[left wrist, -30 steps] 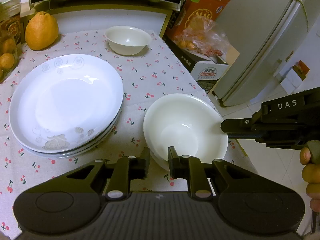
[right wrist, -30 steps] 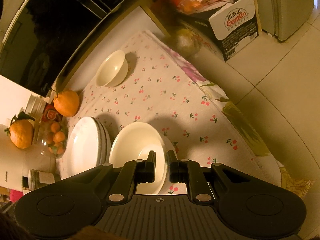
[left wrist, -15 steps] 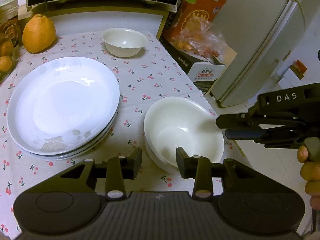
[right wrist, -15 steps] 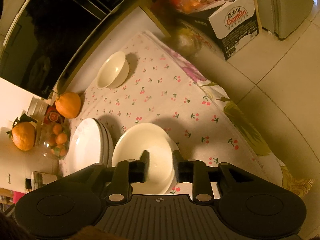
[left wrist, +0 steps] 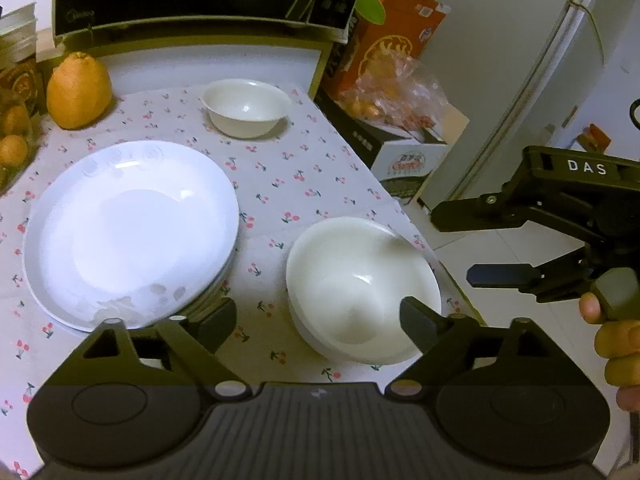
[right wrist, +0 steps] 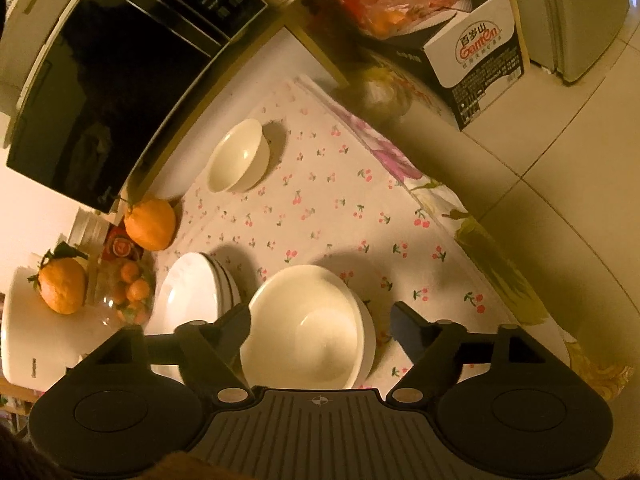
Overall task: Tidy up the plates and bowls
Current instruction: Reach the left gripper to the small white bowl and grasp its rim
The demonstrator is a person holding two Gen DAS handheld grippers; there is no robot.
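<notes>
Bowls (left wrist: 362, 292) (glossy, round, nested), both grippers' fingers (left wrist: 418, 322) opening around them, untouched.

Left gripper (left wrist: 316, 320): jaws near-closed a second ago at near rim of stacked bowls (left wrist: 360, 284), now opening wide, nothing pinched. Right gripper (right wrist: 320, 328): same, jaws opening, now straddling the stacked bowls without pressing. Bowls left resting on table (left wrist: 280, 184)
</notes>
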